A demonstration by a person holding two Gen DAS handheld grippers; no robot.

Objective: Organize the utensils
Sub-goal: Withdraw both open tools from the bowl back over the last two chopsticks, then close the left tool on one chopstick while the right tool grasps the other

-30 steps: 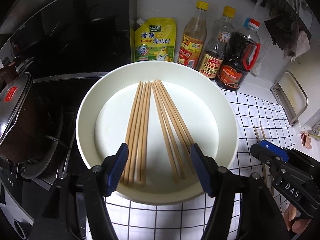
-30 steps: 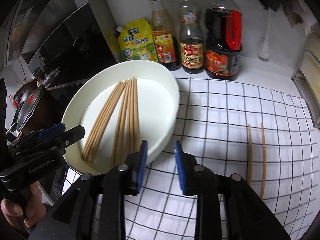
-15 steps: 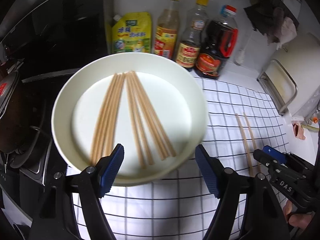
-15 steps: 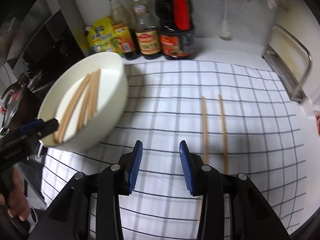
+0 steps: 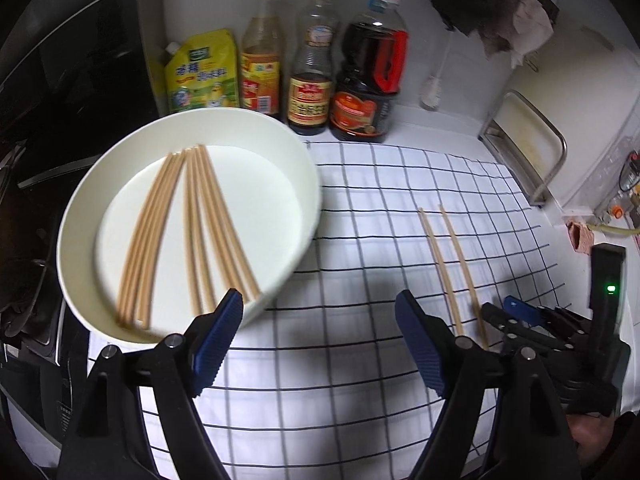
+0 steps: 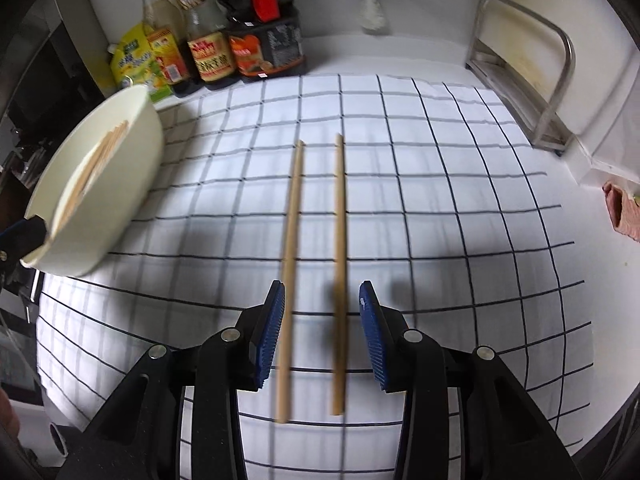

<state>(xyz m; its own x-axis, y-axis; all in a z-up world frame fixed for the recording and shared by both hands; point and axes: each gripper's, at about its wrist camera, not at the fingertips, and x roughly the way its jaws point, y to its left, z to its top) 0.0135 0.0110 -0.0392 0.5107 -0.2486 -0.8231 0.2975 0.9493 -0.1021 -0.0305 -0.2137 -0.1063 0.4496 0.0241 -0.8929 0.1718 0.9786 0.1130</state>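
A white bowl (image 5: 308,184) holds several wooden chopsticks (image 5: 200,220) and sits at the left edge of a checked cloth (image 5: 360,240). It also shows in the right wrist view (image 6: 132,168). Two loose chopsticks (image 6: 316,260) lie side by side on the cloth; they also show in the left wrist view (image 5: 452,264). My right gripper (image 6: 320,332) is open and straddles their near ends, just above them. My left gripper (image 5: 320,340) is open and empty, over the cloth to the right of the bowl.
Sauce bottles (image 5: 316,64) and a yellow seasoning pouch (image 5: 200,76) stand along the back wall. A metal rack (image 6: 528,64) stands at the right. A dark stove (image 5: 60,100) is left of the bowl.
Both grippers moved right, away from the bowl. The right gripper came over the two loose chopsticks and opened wider. The left gripper's jaws left the bowl's rim.
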